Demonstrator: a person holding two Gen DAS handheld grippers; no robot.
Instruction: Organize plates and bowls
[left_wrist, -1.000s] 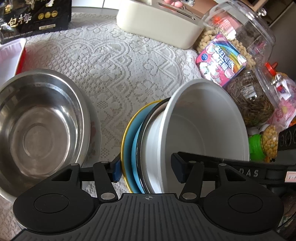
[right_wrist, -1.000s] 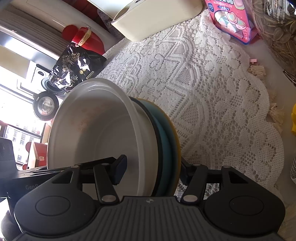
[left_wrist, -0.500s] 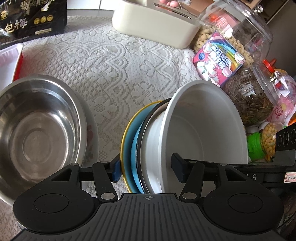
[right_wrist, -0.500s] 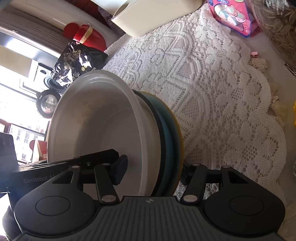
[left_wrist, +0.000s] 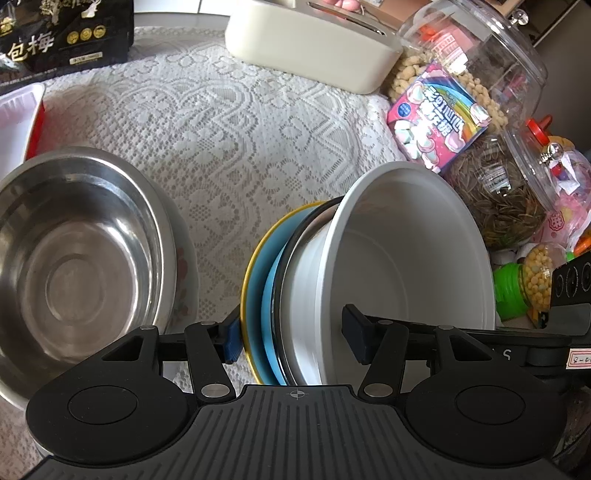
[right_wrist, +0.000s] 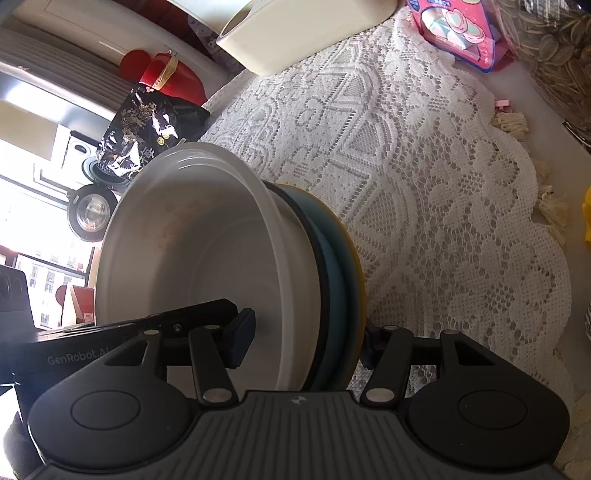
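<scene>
A stack of dishes is held on edge above the lace cloth: a white bowl (left_wrist: 413, 258), a black-rimmed dish behind it, a blue plate (left_wrist: 267, 295) and a yellow-rimmed plate (left_wrist: 249, 280). My left gripper (left_wrist: 291, 338) is shut on the stack, one finger inside the white bowl, the other on the yellow plate's back. My right gripper (right_wrist: 306, 343) is shut on the same stack from the opposite side; the white bowl (right_wrist: 207, 266) fills that view. A steel bowl (left_wrist: 70, 258) sits on a flowered plate (left_wrist: 183, 273) at the left.
A cream box (left_wrist: 310, 40) stands at the back. Glass snack jars (left_wrist: 491, 110), a pink candy box (left_wrist: 436, 114) and a green-lidded jar (left_wrist: 517, 288) crowd the right. A black bag (left_wrist: 62, 33) and a red-and-white tray (left_wrist: 18, 118) lie at back left.
Both grippers keep their hold on the stack. The stack has drifted slightly toward the back of the table; the steel bowl sits a little lower in the left view.
</scene>
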